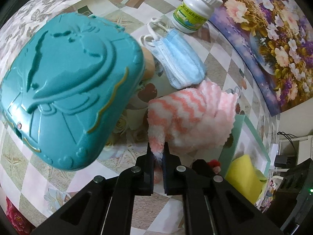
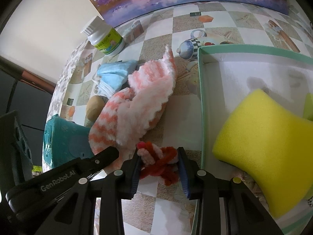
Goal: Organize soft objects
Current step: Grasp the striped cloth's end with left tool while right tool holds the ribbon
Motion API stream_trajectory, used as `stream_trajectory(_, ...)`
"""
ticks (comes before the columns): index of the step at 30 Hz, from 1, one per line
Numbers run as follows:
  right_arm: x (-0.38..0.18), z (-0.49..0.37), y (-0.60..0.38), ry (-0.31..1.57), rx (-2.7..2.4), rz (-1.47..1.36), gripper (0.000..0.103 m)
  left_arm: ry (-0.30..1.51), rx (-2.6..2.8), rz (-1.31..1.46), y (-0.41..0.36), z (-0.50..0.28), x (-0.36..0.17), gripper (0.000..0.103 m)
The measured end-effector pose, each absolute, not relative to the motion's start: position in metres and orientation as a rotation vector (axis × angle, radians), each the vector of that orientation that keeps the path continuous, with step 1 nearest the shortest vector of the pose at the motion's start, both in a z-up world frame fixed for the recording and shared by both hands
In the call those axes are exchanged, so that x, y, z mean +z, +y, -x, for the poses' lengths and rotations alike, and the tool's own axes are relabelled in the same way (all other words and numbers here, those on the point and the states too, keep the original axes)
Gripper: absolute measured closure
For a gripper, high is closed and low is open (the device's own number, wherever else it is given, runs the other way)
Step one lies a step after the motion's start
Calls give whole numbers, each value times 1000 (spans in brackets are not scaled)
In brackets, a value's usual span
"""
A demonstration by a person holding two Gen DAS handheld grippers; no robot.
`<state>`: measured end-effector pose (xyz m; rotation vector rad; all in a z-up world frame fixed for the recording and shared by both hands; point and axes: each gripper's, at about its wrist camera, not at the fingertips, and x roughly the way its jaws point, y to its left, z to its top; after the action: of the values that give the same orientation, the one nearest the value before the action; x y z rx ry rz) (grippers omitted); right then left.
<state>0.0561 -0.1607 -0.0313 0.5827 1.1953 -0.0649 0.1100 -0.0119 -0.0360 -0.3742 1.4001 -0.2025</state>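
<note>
A fluffy pink-and-white striped sock [image 1: 187, 115] lies on the table; my left gripper [image 1: 158, 152] is shut on its near end. The sock also shows in the right wrist view [image 2: 137, 107], with the left gripper's finger [image 2: 105, 154] at its lower end. My right gripper [image 2: 159, 162] is shut on a red-and-white pipe-cleaner bundle [image 2: 160, 164], just left of the green-rimmed box [image 2: 201, 90]. A yellow sponge [image 2: 262, 137] lies in that box, also seen in the left wrist view [image 1: 244, 178]. A blue face mask [image 1: 176, 58] lies beyond the sock.
A teal plastic case [image 1: 64, 96] stands left of the sock. A white pill bottle [image 1: 195, 9] stands at the back by a floral painting [image 1: 273, 29]. A brown rounded object [image 2: 94, 107] lies between case and mask. The table edge runs along the left [image 2: 58, 90].
</note>
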Motion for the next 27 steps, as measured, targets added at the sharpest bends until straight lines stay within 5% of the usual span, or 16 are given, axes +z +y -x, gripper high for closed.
stream_trajectory(27,55,-35,-196,960,-74,-660,66,1135,-436,446,-17,-104,56,97)
